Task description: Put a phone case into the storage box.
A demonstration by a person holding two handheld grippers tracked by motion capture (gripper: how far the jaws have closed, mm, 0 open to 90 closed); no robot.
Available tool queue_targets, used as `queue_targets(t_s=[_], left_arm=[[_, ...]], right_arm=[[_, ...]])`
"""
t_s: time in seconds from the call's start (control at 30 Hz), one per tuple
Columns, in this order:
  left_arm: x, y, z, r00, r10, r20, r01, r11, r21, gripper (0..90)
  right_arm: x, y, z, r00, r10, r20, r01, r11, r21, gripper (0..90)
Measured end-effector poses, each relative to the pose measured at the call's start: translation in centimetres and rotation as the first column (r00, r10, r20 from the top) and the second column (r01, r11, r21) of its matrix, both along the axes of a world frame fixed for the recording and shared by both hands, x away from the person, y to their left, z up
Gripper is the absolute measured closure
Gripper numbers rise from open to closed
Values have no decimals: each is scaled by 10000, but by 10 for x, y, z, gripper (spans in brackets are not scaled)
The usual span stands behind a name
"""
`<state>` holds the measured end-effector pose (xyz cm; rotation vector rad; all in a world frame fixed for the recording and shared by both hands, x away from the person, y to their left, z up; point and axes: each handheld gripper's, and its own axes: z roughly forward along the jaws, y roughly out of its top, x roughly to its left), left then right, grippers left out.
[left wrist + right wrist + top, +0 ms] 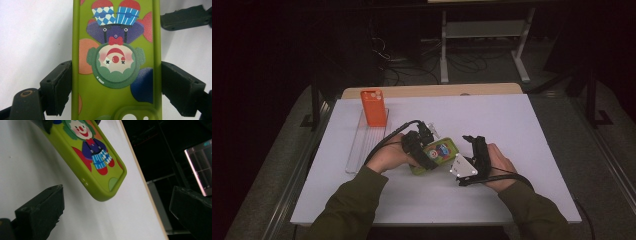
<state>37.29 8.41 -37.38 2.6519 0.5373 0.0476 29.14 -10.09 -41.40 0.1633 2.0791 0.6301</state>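
Green clown case (116,62) sits clamped by its sides in the left gripper (116,87) above the table (512,120), while the right gripper (117,212), jaws wide, nears its free end, probably to grasp it next.

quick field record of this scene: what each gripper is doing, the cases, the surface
left gripper: shut on the green phone case, pads pressing its two long edges
right gripper: open, nothing between the jaws, close to the free end of the green case
green phone case: clown print facing up, camera cutout at the left gripper's end
orange phone case: upright at the far end of the clear tray, untouched
surface: white table top, dark surroundings
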Motion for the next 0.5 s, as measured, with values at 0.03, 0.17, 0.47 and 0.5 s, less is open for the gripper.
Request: queue_targets(t_s=[0.03,0.17,0.47,0.5], left_arm=[[0,0,0,10000,-3,-4,3,10000,-6,159],[0,0,0,10000,73,-25,-73,10000,-6,159],[0,-1,-2,9999,110,16,-110,9999,55,159],[0,-1,-2,9999,110,0,-110,9999,47,160]], right_arm=[[-1,2,-1,9999,52,156,-50,9999,-134,0],[-2,9,-4,9961,329,824,-252,9954,-921,0],[-8,23,-16,9742,755,2125,-331,9800,-1963,0],[-8,24,-18,9687,825,2343,-315,9764,-2135,0]])
